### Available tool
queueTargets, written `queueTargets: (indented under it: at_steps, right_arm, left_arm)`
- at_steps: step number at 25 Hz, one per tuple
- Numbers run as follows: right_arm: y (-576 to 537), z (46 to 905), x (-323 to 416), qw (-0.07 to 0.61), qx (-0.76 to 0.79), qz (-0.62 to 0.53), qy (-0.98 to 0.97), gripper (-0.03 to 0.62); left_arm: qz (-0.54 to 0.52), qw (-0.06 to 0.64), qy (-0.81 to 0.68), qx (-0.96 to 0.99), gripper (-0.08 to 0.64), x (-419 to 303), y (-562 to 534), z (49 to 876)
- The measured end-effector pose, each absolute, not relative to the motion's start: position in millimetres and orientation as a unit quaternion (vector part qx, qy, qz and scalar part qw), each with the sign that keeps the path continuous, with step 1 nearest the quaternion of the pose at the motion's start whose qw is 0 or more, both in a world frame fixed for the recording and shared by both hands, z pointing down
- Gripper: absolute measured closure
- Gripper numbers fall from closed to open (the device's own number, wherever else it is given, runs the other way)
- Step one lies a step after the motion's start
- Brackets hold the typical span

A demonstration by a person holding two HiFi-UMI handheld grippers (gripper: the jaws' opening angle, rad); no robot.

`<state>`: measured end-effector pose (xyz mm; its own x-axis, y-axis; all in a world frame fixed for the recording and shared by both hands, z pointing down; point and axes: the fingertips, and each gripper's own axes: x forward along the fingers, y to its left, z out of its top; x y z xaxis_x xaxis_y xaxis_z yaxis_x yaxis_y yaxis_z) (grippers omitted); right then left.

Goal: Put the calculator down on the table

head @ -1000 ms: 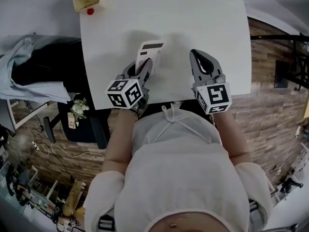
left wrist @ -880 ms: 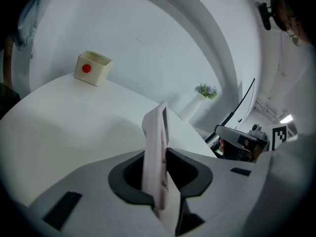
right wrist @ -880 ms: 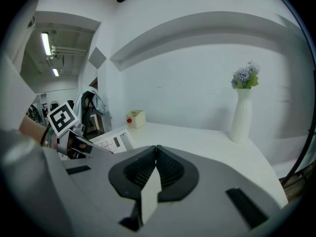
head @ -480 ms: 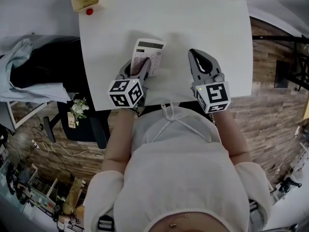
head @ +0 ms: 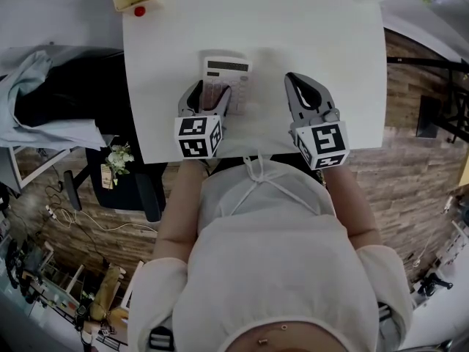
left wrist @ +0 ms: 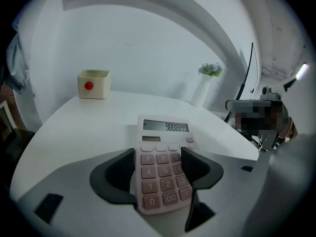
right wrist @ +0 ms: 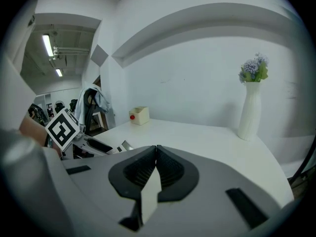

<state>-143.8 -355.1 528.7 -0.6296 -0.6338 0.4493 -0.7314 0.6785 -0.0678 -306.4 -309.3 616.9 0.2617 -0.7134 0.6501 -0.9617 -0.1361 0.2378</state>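
The left gripper's [left wrist: 158, 154] 2 jaws are opening either side of the pink calculator [head: 227, 75], pads apparently clear of its long edges, though that is hard to confirm. It lies flat on the white table [head: 293, 20], long axis running straight out from those jaws. The right gripper [right wrist: 155, 149], jaws pressed together and empty, hangs alongside.

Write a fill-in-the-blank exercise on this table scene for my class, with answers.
The calculator has ____ keys.
The cream box bears a ____ dot.
The flowers stand in a ____ vase.
The right gripper's fingers are pressed ____.
Answers: pink, red, white, together.
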Motion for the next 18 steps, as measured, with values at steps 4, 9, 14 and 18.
queueTargets:
  at_steps: [4,9,14,18]
  right_arm:
    - [-352.7,525.0,-144.2,0.197,0.381,0.118,-0.896,0.584]
    - [-353.8,503.3,-140.9,0.169,0.389,0.113,-0.898,0.584]
    - [-352.8,469.0,-139.2,0.128,0.398,0.094,-0.904,0.584]
    - [-349.2,441.6,-135.9,0.106,0.408,0.070,-0.904,0.584]
  left_arm:
    - [0.204,0.303,-0.572,0.734,0.261,-307.8,-308.8,608.9]
    - [0.181,0.258,-0.586,0.747,0.262,-313.9,-317.3,566.0]
    - [0.142,0.179,-0.606,0.762,0.332,-324.3,-323.0,498.8]
    - [0.114,0.124,-0.613,0.772,0.406,-328.8,-318.5,443.4]
